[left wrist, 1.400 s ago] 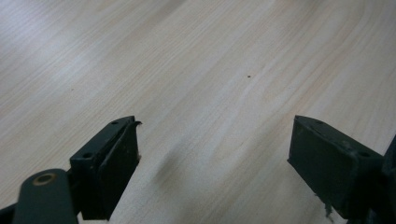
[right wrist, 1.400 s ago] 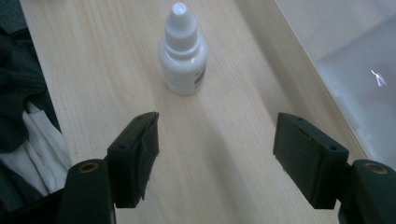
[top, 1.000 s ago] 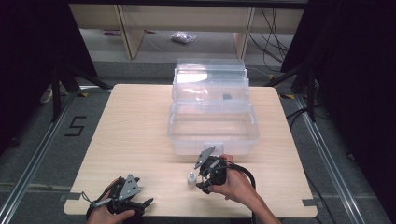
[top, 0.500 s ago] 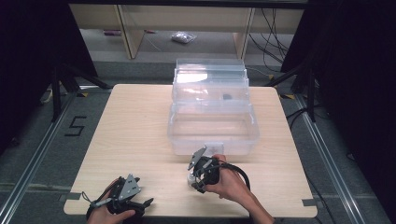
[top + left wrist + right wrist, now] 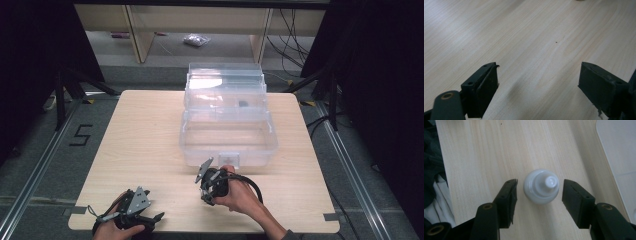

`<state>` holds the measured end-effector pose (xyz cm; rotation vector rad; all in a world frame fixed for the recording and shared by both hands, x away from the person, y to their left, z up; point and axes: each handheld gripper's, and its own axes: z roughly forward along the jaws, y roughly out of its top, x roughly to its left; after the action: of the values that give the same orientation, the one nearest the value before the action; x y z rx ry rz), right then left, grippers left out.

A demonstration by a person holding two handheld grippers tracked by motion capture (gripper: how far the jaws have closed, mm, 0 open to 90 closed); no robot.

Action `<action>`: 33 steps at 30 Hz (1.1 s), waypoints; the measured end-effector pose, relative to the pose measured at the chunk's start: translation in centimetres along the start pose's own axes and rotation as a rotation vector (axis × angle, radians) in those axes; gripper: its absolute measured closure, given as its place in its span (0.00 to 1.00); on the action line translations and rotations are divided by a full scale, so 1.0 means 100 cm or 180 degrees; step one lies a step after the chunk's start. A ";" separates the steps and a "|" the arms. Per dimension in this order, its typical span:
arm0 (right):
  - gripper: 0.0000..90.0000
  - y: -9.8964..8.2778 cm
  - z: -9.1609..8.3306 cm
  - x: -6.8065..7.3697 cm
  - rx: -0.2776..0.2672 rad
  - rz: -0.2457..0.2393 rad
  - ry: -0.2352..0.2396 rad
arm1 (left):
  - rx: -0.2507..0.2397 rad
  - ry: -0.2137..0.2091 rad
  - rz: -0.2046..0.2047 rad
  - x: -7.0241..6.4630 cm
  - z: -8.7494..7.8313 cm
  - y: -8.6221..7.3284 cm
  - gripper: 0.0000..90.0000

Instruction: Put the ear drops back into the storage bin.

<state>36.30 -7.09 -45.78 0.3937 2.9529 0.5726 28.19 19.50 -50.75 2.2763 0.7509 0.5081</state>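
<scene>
Table (image 5: 150, 130), high view: clear box (image 5: 227, 137) w/ lid up sits mid-far; your right gripper (image 5: 209, 192) hangs near its front wall, pointing down. Your left gripper (image 5: 150, 220) rests by the near edge, well apart.

Left gripper view: jaws wide apart, nothing betw. them, bare wood below.

Right gripper view: jaws open, straddling a small white bottle (image 5: 541, 186) that stands upright, seen cap-on. Gaps both sides, no contact; left gap looks narrower.

Risk, as judged: close off-centre and one jaw reaches it first, so you'd tip or skid it. Round, slick body could also squirt out if you pinch too high, at the cap.
</scene>
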 end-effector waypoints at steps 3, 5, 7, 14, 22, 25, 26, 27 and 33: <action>0.54 0.001 0.001 0.000 0.0003 0.0017 0.0013 | -0.0001 -0.0002 -0.0002 0.000 0.000 0.000 0.17; 0.55 0.002 0.002 0.000 0.0004 0.0044 0.0016 | 0.0001 -0.0005 0.0001 0.000 0.000 0.000 0.17; 0.56 0.003 0.003 0.000 0.0034 0.0105 0.0007 | -0.0001 -0.0004 -0.0011 0.000 0.000 0.000 0.17; 0.66 0.006 0.005 0.000 0.0048 0.0077 0.0072 | 0.0029 -0.0020 0.0051 0.001 -0.002 0.000 0.17; 0.67 0.011 0.000 0.002 0.0095 -0.0057 0.0017 | 0.0012 -0.0016 0.0042 0.000 -0.003 0.001 0.17; 0.67 0.011 -0.007 0.000 0.0066 -0.0032 -0.0010 | -0.0007 -0.0016 0.0007 0.000 -0.001 0.000 0.17; 0.67 0.011 -0.009 0.000 0.0067 -0.0020 -0.0014 | -0.0007 -0.0019 0.0009 0.000 -0.001 0.000 0.17; 0.67 0.011 -0.009 0.000 0.0067 -0.0020 -0.0014 | -0.0007 -0.0019 0.0009 0.000 -0.001 0.000 0.17; 0.67 0.007 -0.017 -0.003 0.0093 0.0094 -0.0028 | 0.0003 0.0001 0.0012 0.000 0.000 0.000 0.17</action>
<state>36.48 -7.14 -43.88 0.4422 2.9547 0.5299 28.19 19.56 -50.74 2.2788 0.7475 0.5099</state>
